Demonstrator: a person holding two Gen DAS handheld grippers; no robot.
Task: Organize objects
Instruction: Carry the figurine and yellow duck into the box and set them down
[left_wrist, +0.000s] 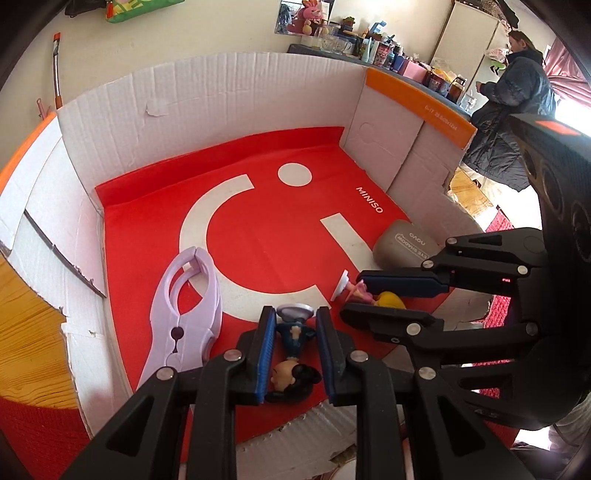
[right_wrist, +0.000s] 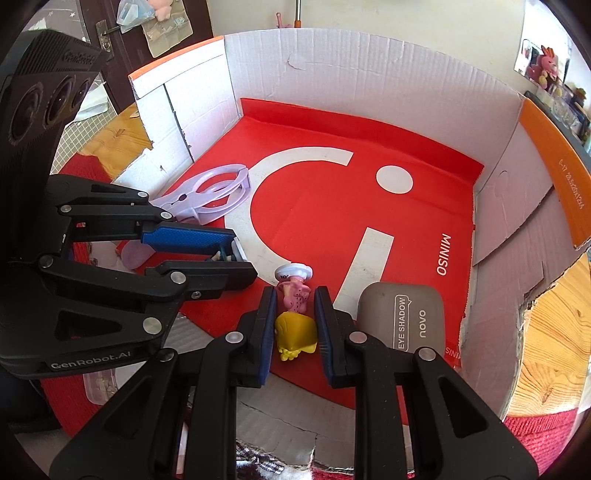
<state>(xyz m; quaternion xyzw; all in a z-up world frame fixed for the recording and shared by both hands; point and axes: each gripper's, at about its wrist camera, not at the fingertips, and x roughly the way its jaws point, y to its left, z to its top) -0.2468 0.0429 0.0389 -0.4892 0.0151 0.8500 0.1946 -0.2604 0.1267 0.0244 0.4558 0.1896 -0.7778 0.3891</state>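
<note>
Right, both grippers are down inside the cardboard box (left_wrist: 258, 85) at once. The left gripper (left_wrist: 293, 332) sits narrow, its blue pads clamped on a dark-suited figurine (left_wrist: 293, 349) that lies head toward the camera, round base pointing into the box. The right gripper (right_wrist: 295, 325) mirrors it, pinched on a yellow-haired figurine in pink (right_wrist: 295, 321), its white base just beyond the fingertips. Both toys hang low over the red liner (right_wrist: 314, 221) near the front edge, looking ready to be set down side by side. That pairing seems the point: like with like. The lilac clip (left_wrist: 184, 306) rests off to the left, the grey eye-shadow case (right_wrist: 402, 317) just beside the right fingers, both already lying in the box.
</note>
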